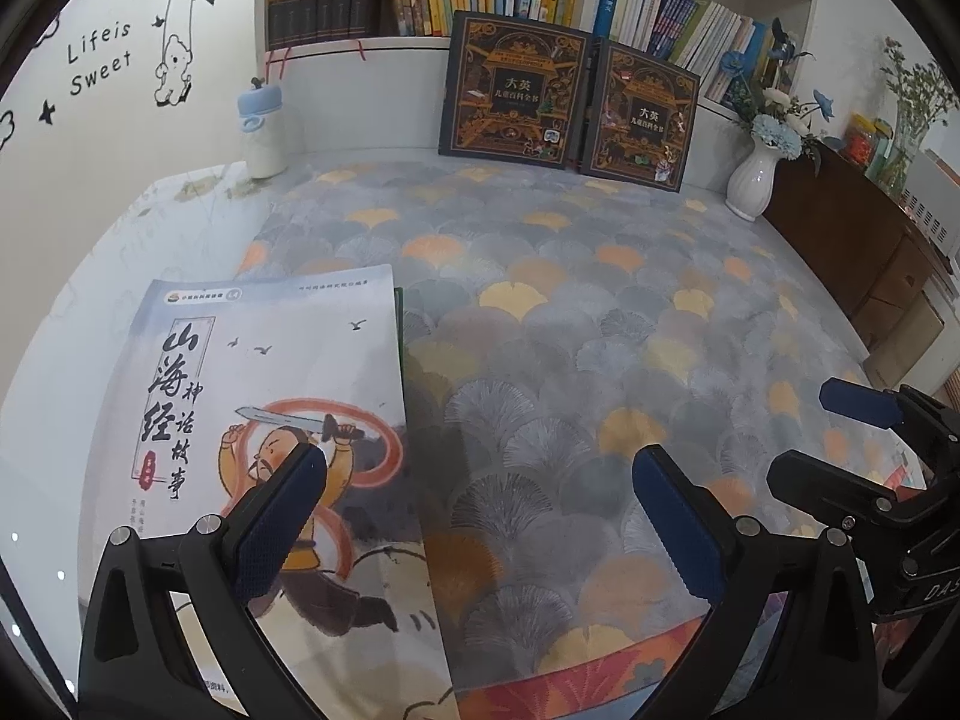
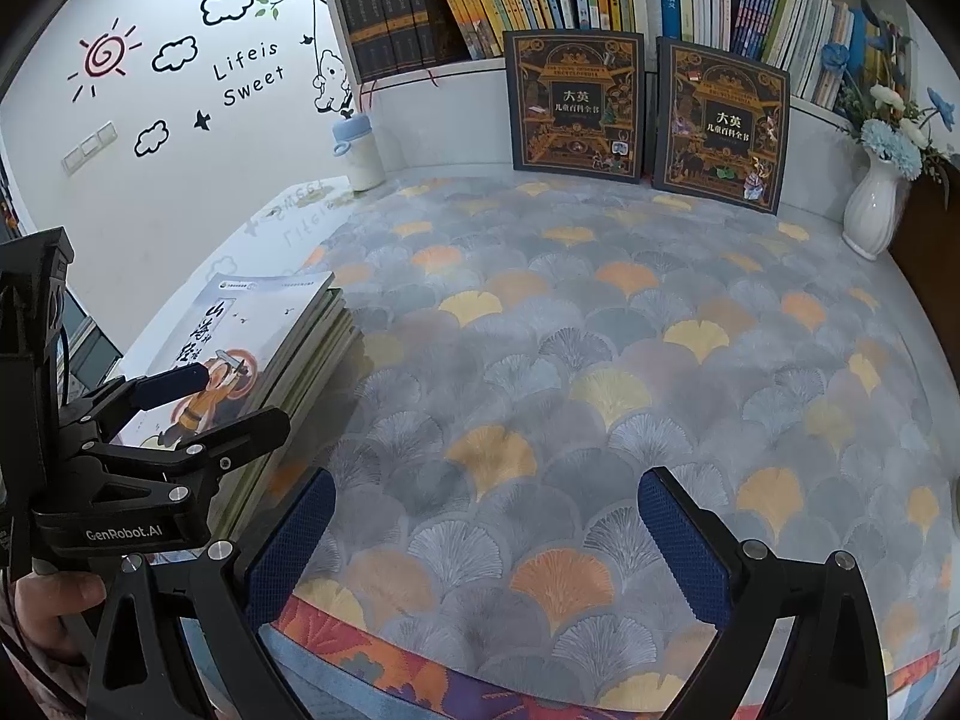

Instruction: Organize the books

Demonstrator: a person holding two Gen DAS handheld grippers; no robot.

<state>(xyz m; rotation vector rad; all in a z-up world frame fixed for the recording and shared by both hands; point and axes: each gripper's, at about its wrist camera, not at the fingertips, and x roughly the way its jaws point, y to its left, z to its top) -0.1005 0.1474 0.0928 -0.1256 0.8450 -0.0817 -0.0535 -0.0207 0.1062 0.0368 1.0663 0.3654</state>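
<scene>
Several thin paperback books (image 2: 282,354) lay stacked at the left edge of the fan-patterned table mat (image 2: 600,360), the left gripper (image 1: 474,510) spread wide above them, gripping nothing. Two dark ornate hardcover books (image 2: 573,105) stood along the far edge. The right gripper (image 2: 486,540) hovered apart, empty.

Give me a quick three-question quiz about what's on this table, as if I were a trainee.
1. True or false: the two dark books lie flat on the mat.
2. Which stands at the table's right end: A) white vase B) bottle?
3. Fill in: the book stack sits nearest the ___ gripper.

Key:
1. False, they stand leaning against the shelf.
2. A
3. left
</scene>
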